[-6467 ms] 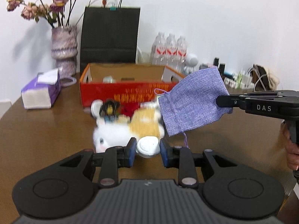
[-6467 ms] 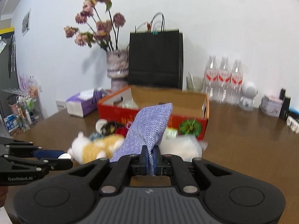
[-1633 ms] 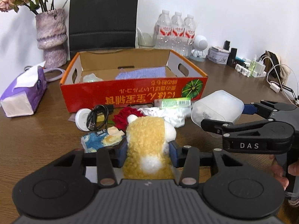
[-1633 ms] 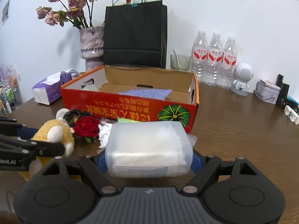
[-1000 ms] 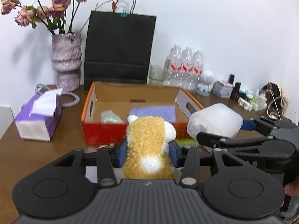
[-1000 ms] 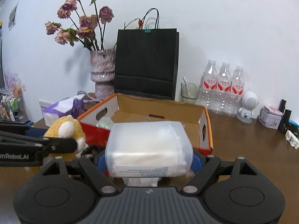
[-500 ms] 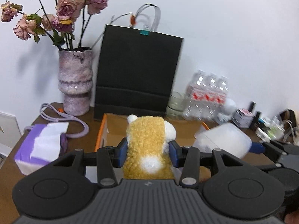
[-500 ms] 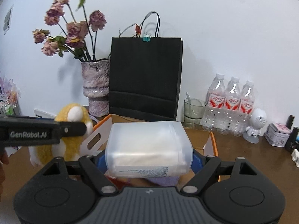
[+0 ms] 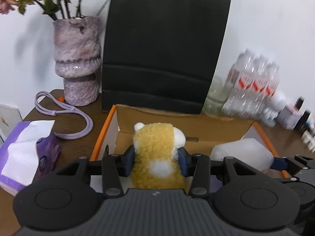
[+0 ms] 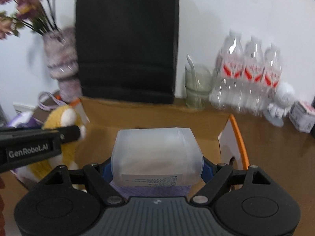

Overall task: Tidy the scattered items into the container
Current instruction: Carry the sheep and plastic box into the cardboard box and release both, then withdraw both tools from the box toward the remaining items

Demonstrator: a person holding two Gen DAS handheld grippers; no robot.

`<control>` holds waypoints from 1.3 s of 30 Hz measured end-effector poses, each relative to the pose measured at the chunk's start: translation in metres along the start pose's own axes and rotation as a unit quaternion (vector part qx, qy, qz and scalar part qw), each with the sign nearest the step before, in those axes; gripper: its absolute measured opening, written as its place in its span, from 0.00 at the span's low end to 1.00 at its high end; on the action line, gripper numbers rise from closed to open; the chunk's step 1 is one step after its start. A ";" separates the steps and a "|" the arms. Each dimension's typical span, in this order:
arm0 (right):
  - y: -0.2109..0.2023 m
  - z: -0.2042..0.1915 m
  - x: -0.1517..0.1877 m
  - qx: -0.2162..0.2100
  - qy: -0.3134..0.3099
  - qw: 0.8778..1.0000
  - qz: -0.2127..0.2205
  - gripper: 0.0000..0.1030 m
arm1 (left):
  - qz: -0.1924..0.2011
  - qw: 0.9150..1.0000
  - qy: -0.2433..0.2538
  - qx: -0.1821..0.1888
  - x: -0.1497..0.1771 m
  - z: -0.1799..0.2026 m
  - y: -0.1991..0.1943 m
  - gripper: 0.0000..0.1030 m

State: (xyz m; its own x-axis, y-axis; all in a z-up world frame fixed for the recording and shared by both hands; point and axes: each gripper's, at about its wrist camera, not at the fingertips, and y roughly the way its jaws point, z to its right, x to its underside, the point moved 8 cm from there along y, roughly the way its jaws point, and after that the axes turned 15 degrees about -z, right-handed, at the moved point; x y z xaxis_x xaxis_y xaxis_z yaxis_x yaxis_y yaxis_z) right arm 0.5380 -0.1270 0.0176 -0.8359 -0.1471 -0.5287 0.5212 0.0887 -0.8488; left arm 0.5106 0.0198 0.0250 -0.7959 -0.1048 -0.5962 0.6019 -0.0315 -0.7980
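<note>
left wrist view: left gripper (image 9: 155, 162) clamps plush toy (image 9: 157, 153), right gripper (image 10: 156, 169) clamps plastic tub (image 10: 156, 155); both above box (image 9: 102, 135); lower before opening, keep apart

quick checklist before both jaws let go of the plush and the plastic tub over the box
1. Left gripper jaws clamped on the plush toy: ok.
2. Right gripper jaws clamped on the frosted plastic tub: ok.
3. Plush toy over the cardboard box opening: ok.
4. Tub over the box, above the purple pouch: ok.
5. Free floor under the plush toy: cannot tell, hidden by the gripper.
6. The two grippers apart from each other: ok.
</note>
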 end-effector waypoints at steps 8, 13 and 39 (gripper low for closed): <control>0.023 0.013 0.012 0.000 0.013 0.999 -0.052 0.84 | -0.022 0.999 0.026 -0.033 0.013 0.016 0.019 0.53; 0.016 0.012 0.019 0.004 0.004 0.998 -0.057 0.94 | -0.034 0.998 0.035 -0.028 0.017 0.020 0.014 1.00; -0.086 0.022 0.069 -0.039 -0.014 0.999 -0.002 1.00 | 0.055 0.998 -0.004 0.008 0.057 -0.020 -0.110 1.00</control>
State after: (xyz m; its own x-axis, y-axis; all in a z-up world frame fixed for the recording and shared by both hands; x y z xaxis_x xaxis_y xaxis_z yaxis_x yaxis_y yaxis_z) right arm 0.4392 -0.1663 0.0544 -0.8324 -0.1757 -0.5257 0.5015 0.1650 -0.8493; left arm 0.3983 0.0368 0.0772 -0.7241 -0.1164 -0.6798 0.6871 -0.0357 -0.7257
